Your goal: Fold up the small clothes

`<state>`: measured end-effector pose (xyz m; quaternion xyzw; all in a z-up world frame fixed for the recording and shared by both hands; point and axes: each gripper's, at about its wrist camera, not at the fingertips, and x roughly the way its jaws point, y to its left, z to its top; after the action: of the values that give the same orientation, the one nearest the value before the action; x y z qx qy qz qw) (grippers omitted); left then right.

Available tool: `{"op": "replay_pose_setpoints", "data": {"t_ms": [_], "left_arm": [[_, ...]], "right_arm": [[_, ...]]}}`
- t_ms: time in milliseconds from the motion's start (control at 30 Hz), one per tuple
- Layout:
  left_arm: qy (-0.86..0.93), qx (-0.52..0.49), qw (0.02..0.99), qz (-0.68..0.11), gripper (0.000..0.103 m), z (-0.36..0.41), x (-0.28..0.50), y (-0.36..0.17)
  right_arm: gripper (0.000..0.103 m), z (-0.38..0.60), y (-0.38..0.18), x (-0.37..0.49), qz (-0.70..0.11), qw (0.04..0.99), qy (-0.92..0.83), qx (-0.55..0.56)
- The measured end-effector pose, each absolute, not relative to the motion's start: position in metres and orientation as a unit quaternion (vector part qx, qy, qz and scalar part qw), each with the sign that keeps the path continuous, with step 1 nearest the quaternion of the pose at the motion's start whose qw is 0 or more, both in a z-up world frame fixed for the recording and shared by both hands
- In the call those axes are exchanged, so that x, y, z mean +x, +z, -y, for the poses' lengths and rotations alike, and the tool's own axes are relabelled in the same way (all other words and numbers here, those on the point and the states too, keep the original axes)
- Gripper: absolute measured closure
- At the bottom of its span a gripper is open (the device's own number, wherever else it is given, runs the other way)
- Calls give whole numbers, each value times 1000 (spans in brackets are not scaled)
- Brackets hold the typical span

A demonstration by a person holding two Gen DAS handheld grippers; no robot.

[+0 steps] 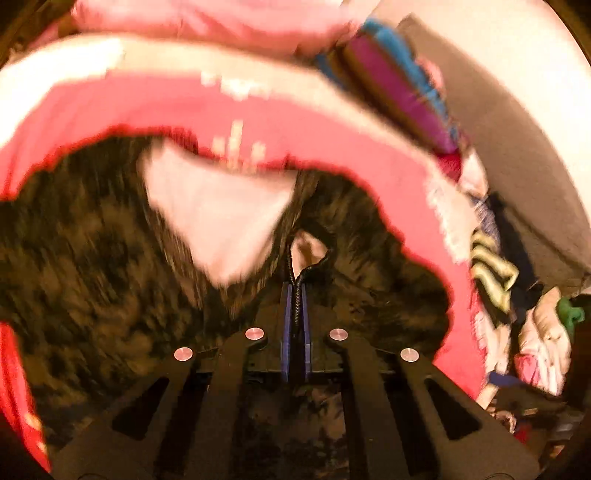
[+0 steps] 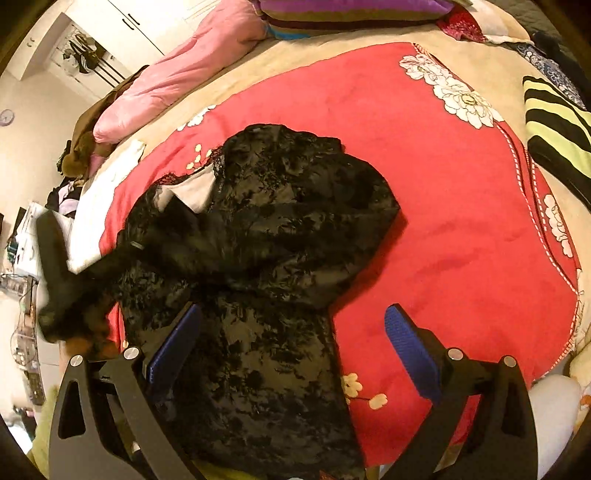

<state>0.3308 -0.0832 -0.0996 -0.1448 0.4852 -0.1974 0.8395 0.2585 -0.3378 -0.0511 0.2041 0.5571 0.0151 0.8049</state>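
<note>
A black lace garment (image 2: pixel 277 221) with a pale lining (image 2: pixel 195 188) lies spread on a red flowered blanket (image 2: pixel 424 184). In the left wrist view the same garment (image 1: pixel 92 258) fills the lower left, blurred, with its lining (image 1: pixel 214 214) showing. My left gripper (image 1: pixel 295 291) is shut on a thin corded edge of the garment, pinched between its blue pads. A stretch of the garment rises at the left edge of the right wrist view to a blurred black tool body (image 2: pixel 53 243). My right gripper (image 2: pixel 291 308) hovers open over the garment's lower part, with nothing gripped.
A pink quilt (image 2: pixel 177 74) and a striped pillow (image 2: pixel 351 14) lie at the bed's far side. A yellow-and-black striped cloth (image 2: pixel 554 129) sits on the right. Several loose clothes (image 1: pixel 535 332) are heaped along the bed's edge. White wardrobe doors (image 2: pixel 122 22) stand beyond.
</note>
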Motion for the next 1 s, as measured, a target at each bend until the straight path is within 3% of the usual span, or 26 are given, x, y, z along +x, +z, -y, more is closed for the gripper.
{"op": "replay_pose_setpoints", "data": {"t_ms": [233,433,600,800,1000], "left_arm": [[-164,-190,889,-384,103,2,318,-27],[-103,-271,888,-356,103,-79,313,-14],[-64,-295,876,-376,103,-119,322,-41],[-41,-256,870,-420,102,-127,335,-90],[-27,-265,859,-437,102,-147,338,-119]], "right_arm": [[4,327,-59,267,-556,807,20,197],[4,311,-71,279,-563,805,29,186],[4,296,-84,302,-561,814,29,146],[4,279,-100,334,-552,831,15,69],[6,241,-123,356,-516,846,17,-135]]}}
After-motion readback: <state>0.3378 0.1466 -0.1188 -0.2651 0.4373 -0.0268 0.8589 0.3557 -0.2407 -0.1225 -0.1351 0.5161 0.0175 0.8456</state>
